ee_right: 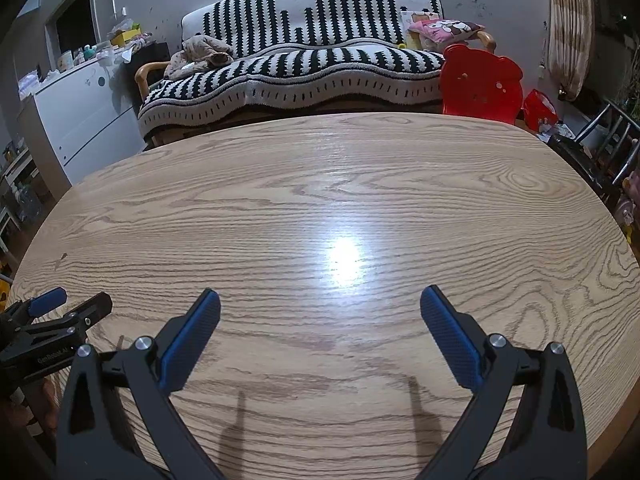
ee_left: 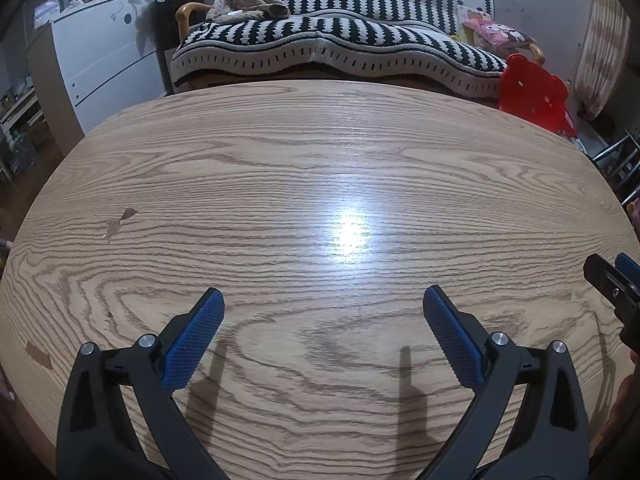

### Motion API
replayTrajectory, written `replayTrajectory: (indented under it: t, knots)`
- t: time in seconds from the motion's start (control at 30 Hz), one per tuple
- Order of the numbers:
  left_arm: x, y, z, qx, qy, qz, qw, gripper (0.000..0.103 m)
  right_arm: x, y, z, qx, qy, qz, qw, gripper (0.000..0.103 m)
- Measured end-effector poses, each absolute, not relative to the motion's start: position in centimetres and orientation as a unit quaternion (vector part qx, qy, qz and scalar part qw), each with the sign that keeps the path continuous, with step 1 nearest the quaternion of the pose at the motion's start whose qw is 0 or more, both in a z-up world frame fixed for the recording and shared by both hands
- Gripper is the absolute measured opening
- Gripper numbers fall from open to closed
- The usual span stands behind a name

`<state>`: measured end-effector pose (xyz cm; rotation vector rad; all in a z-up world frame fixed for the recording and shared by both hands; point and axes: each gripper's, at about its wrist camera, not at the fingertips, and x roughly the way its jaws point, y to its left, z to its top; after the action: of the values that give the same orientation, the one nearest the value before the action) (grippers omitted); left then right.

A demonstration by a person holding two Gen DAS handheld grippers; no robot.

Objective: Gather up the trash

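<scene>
A white dresser (ee_left: 100, 56) stands at far left beyond a wooden table (ee_left: 320, 160), and the left gripper (ee_left: 324, 308) hovers over the wood with its blue-padded jaws spread wide around nothing. Beside it the right gripper (ee_right: 320, 308) is likewise wide apart and holding nothing. Behind are a black-and-white striped sofa (ee_right: 296, 60), then a red bear-shaped chair (ee_right: 480, 84) at right; no trash shows on the table.

tan oak-grain table (ee_left: 280, 152), black-and-white striped sofa cover (ee_left: 340, 36), bright red bear-shaped chair (ee_right: 480, 84), white dresser (ee_left: 100, 56), blue textured gripper pads (ee_left: 196, 344)
</scene>
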<state>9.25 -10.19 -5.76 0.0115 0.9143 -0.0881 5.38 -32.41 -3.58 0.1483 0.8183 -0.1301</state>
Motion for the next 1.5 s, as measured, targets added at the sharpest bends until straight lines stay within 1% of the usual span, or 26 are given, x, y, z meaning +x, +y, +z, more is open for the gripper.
replayTrajectory:
  t: [1.07,1.27,1.33,1.4,1.5]
  knots:
    - [9.5,-9.8,-5.9,0.0,0.441,-0.04,0.897,0.097,5.4,-31.9,-3.7,0.064,0.398,-0.063,0.913,0.097]
    - [10.8,-8.7,-6.4,-0.04,0.464,-0.047,0.884,0.097,5.2,-31.8,-3.7,0.06,0.4,-0.063,0.912,0.097]
    - [10.6,-8.6,-6.3,-0.039,0.458,-0.038,0.887,0.097,5.1,-31.8,-3.8,0.06,0.401,-0.063,0.912,0.097]
    - [10.0,-8.8,-5.8,-0.017,0.439,-0.014,0.898,0.097,5.2,-31.8,-3.7,0.061,0.401,-0.062,0.912,0.097]
    - [9.8,-8.8,-5.5,-0.024,0.429,-0.026,0.902,0.097,5.2,-31.9,-3.7,0.061,0.402,-0.061,0.912,0.097]
